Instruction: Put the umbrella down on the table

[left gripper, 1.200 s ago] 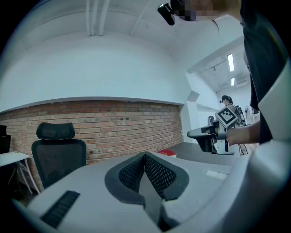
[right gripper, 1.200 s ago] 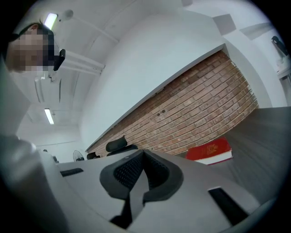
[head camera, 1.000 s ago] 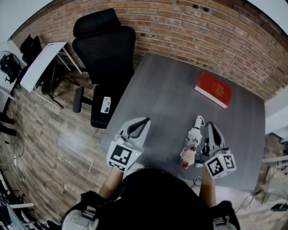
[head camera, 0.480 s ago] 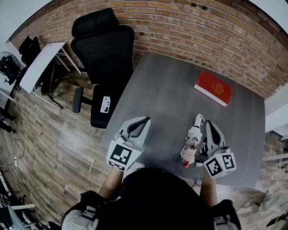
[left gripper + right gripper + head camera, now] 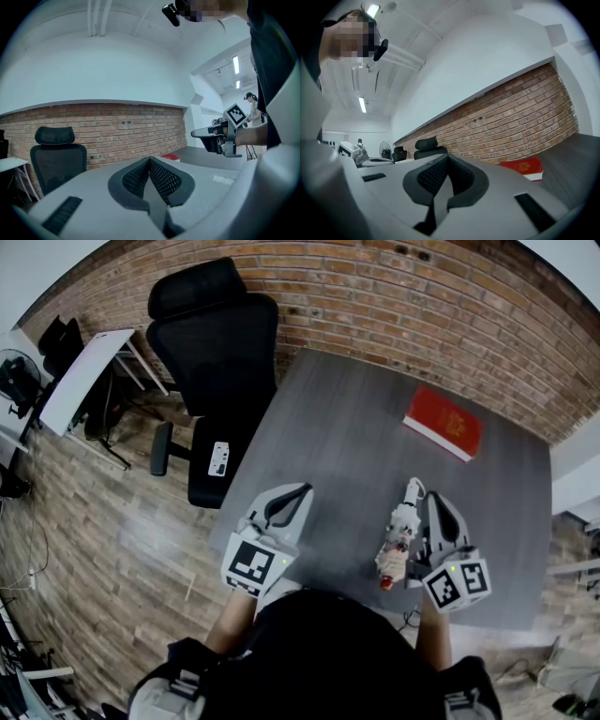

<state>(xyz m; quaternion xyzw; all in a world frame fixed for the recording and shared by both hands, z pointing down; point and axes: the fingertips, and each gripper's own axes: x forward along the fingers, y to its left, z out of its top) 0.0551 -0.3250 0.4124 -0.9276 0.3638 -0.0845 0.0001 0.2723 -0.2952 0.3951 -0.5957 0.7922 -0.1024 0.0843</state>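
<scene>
The folded umbrella (image 5: 398, 540), white with a red end, lies on the grey table (image 5: 356, 437) near its front edge. Just to its right is my right gripper (image 5: 435, 497), pointing away from me. Its jaws are shut with nothing between them (image 5: 446, 157), and the umbrella is out of sight in the right gripper view. My left gripper (image 5: 302, 489) hovers over the table's left front corner, also shut and empty (image 5: 149, 159). The left gripper view shows the right gripper (image 5: 220, 138) off to the right.
A red book (image 5: 444, 426) lies at the far right of the table, also seen as the red book (image 5: 524, 166) ahead of the right gripper. A black office chair (image 5: 217, 362) stands at the table's left side. A brick wall (image 5: 422, 296) runs behind.
</scene>
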